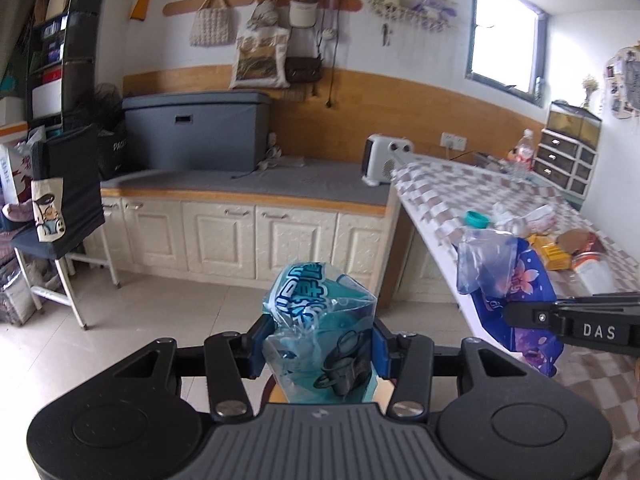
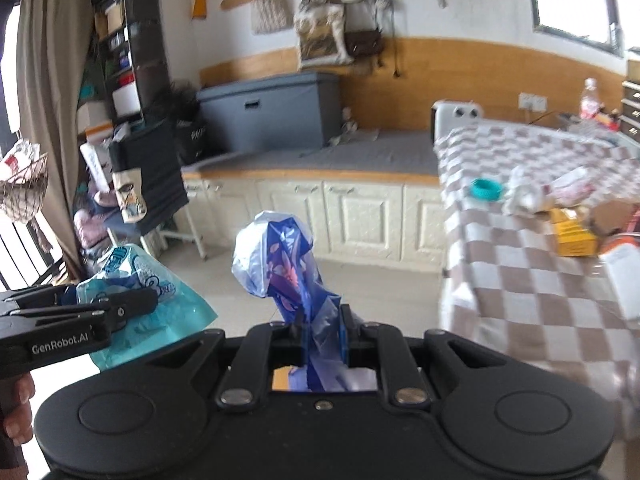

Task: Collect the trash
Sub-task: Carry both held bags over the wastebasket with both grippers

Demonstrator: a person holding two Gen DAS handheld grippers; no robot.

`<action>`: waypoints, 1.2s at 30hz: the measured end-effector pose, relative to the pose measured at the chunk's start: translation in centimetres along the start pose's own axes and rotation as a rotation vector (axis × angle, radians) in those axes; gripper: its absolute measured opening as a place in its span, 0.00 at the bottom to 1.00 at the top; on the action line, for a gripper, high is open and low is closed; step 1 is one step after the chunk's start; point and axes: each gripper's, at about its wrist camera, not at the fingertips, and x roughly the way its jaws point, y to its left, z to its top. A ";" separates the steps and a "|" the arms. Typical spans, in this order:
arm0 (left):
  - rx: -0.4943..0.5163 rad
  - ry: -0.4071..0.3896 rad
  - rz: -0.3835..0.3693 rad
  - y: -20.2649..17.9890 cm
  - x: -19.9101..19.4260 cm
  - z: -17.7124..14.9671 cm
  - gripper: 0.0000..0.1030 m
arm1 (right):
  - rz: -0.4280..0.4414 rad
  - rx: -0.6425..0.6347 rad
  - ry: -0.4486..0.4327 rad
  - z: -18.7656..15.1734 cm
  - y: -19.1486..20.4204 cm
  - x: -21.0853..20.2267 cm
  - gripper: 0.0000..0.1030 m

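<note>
The left tool (image 1: 320, 340) grips a teal wrapper (image 1: 320, 320) mid-air, above the floor, likely bound for a bin I can't see. Beside it, the right tool (image 2: 320, 336) pinches a purple wrapper (image 2: 288, 264). More trash (image 1: 556, 254) lies on the checkered desk (image 1: 448, 196).

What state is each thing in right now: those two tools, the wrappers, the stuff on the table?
Left gripper: fingers shut on the teal wrapper.
Right gripper: fingers shut on the purple wrapper.
Teal lid: lying on the checked table.
Yellow box: lying on the table among other litter.
Bottle: upright at the table's far end.
Grey chest: lid closed.
</note>
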 end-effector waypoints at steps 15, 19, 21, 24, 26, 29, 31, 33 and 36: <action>-0.036 0.190 0.048 2.9 10.8 -0.2 0.49 | 0.069 0.103 0.276 2.3 -1.3 15.2 0.14; -0.043 0.237 0.053 3.1 13.7 -0.2 0.49 | 0.062 0.154 0.356 1.7 -1.8 19.3 0.14; -0.041 0.264 0.056 3.1 15.1 -0.4 0.49 | 0.047 0.170 0.394 1.1 -1.8 21.1 0.14; -0.031 0.310 0.056 3.1 17.3 -0.5 0.49 | 0.037 0.198 0.458 -0.3 -1.8 23.4 0.14; -0.015 0.344 0.057 3.0 18.8 -0.6 0.49 | 0.026 0.210 0.495 -1.3 -1.9 24.5 0.14; 0.008 0.396 0.056 3.0 20.8 -0.9 0.49 | 0.000 0.240 0.543 -2.6 -2.5 25.7 0.14; 0.014 0.434 0.045 3.0 22.1 -1.3 0.49 | -0.008 0.291 0.575 -3.2 -3.2 26.4 0.15; 0.019 0.473 0.028 2.9 23.5 -1.8 0.49 | -0.014 0.338 0.597 -3.7 -3.9 26.8 0.15; 0.027 0.530 0.008 2.7 25.3 -2.9 0.49 | -0.026 0.381 0.615 -4.2 -4.7 27.2 0.15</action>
